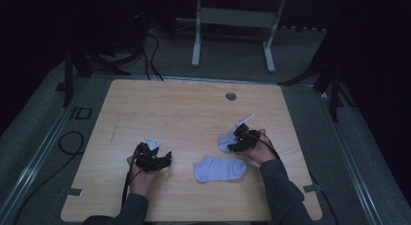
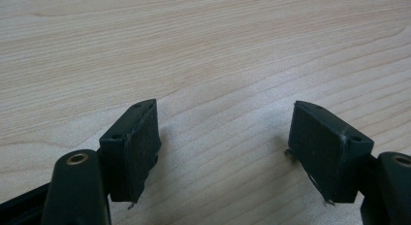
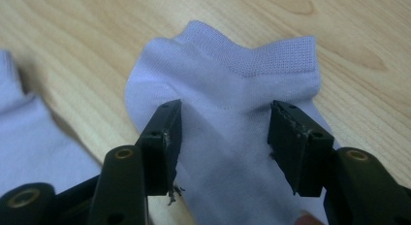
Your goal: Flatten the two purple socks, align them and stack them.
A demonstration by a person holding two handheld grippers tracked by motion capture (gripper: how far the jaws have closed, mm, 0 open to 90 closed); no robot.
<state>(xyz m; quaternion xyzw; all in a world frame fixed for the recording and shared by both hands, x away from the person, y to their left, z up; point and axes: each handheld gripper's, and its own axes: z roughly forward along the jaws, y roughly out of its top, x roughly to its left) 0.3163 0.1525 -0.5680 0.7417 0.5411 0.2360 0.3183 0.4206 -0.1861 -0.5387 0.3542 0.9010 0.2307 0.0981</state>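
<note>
Right tongs (image 3: 223, 147) spread, poised over a pale sock (image 3: 232, 89) lying flat on the table (image 1: 184, 108); soft, light, floppy, probably best pinched at the ribbed cuff. Second sock (image 1: 220, 168) just beside. Left tongs (image 2: 225, 137) spread over bare wood

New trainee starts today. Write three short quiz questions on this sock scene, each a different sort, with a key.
1. True or false: the left gripper has its jaws open above bare table.
2. How many socks lie on the table?
3. The right gripper is open over: A) a sock B) a cup C) a cable.

Key: 1 true. 2 two: the sock under the right gripper and the middle sock. 3 A.
</note>
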